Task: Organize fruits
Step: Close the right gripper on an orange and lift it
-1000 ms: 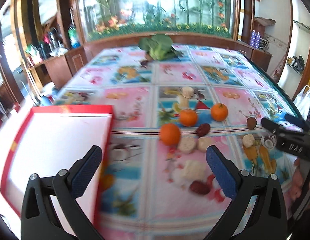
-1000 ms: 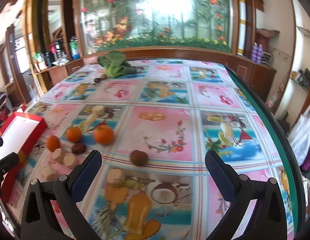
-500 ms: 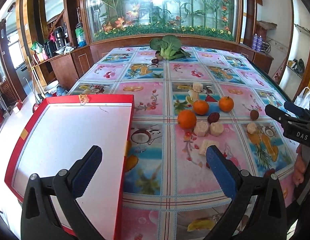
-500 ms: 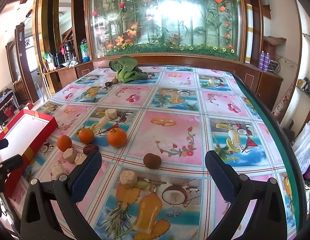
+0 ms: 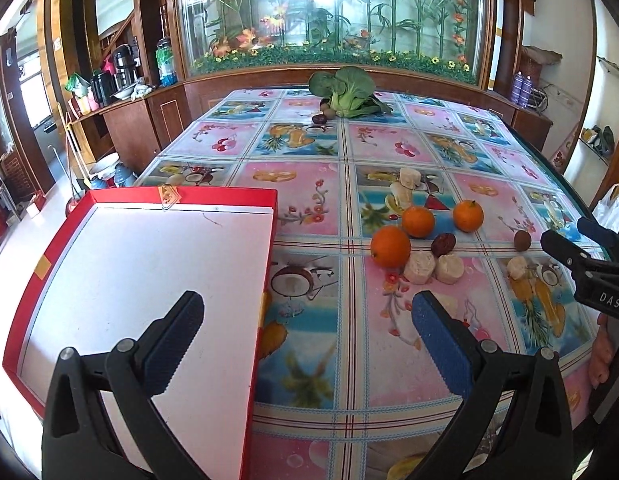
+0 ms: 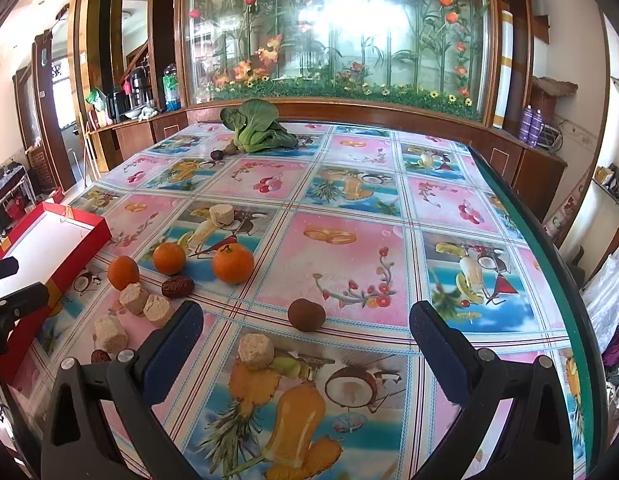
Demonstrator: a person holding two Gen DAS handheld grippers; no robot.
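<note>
Right wrist: round glossy oranges (image 6: 232, 263), glass-topped table (image 6: 541, 248).

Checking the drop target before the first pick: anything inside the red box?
Nothing visible inside the red box: only its bare white floor shows. The left hand-held gripper covers part of the near floor, so that patch can't be checked. All three oranges sit outside, on the table.
</note>
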